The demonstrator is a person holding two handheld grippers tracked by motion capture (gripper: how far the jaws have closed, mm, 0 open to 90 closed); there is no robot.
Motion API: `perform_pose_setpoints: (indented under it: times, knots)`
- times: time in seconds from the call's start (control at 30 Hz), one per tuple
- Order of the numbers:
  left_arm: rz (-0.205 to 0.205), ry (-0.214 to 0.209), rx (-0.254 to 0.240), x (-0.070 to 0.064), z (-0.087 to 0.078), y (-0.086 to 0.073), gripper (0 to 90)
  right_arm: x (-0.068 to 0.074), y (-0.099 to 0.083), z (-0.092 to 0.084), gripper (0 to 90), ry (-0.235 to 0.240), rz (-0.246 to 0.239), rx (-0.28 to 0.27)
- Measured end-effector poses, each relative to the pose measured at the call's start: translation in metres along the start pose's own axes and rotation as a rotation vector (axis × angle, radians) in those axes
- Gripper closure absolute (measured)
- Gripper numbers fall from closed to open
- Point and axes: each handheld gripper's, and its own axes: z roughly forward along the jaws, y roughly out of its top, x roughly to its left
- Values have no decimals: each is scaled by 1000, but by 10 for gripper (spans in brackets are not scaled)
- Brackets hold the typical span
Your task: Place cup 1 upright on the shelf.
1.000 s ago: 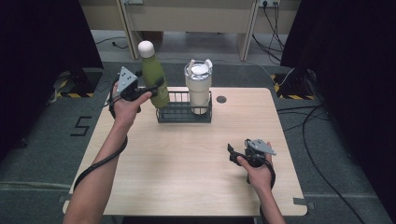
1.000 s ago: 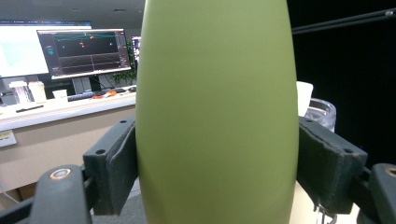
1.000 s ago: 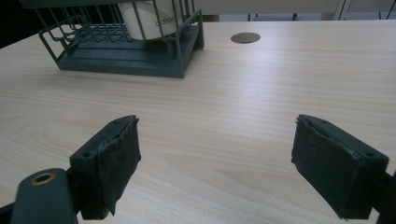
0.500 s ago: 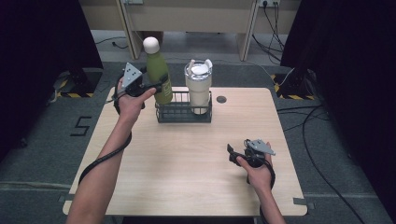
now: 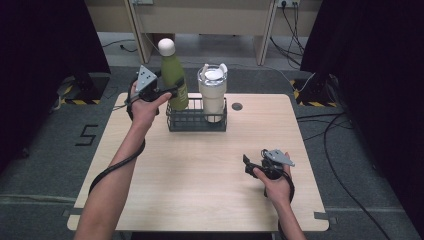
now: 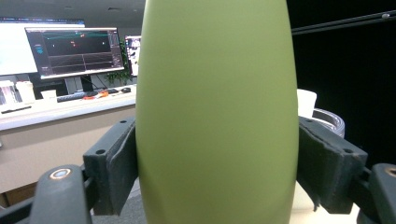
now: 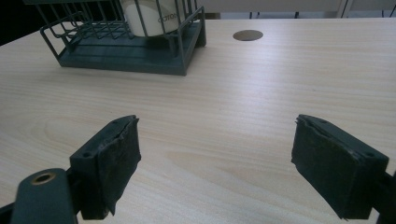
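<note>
Left gripper (image 5: 172,92): pinching the tall olive-green metal bottle (image 5: 173,75) with white cap, held above the dark wire basket (image 5: 196,121) near the table's far edge.
Right gripper (image 7: 215,161): jaws spread, nothing between them, near the right edge.

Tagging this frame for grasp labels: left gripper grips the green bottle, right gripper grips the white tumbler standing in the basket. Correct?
Not quite. The right gripper grips nothing: the right gripper view shows its jaws apart over the table, well short of the white tumbler, which does stand in the basket. The left gripper does grip the green bottle.
</note>
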Motion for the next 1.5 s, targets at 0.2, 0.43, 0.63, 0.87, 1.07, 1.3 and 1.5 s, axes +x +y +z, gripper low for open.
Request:
perform_pose_setpoints:
  times: [0.2,0.43,0.63,0.87,1.07,1.3,1.5]
  knots:
    - [11,3,0,0,4,-2,214,0,0,1,155,3,-1,-1]
    - [9,6,6,1,7,-3,214,1,0,1,155,3,-1,-3]
    - [4,8,13,2,8,-7,213,0,0,1,156,2,-3,-1]
    - [-22,8,31,2,10,-15,213,1,0,2,155,3,-5,-1]
    - [-30,8,41,2,14,-22,213,1,-1,2,156,3,-7,0]
    - [-39,18,44,4,15,-26,213,1,-1,2,155,5,-7,3]
    - [-43,21,42,7,17,-25,213,1,-1,2,155,5,-10,3]
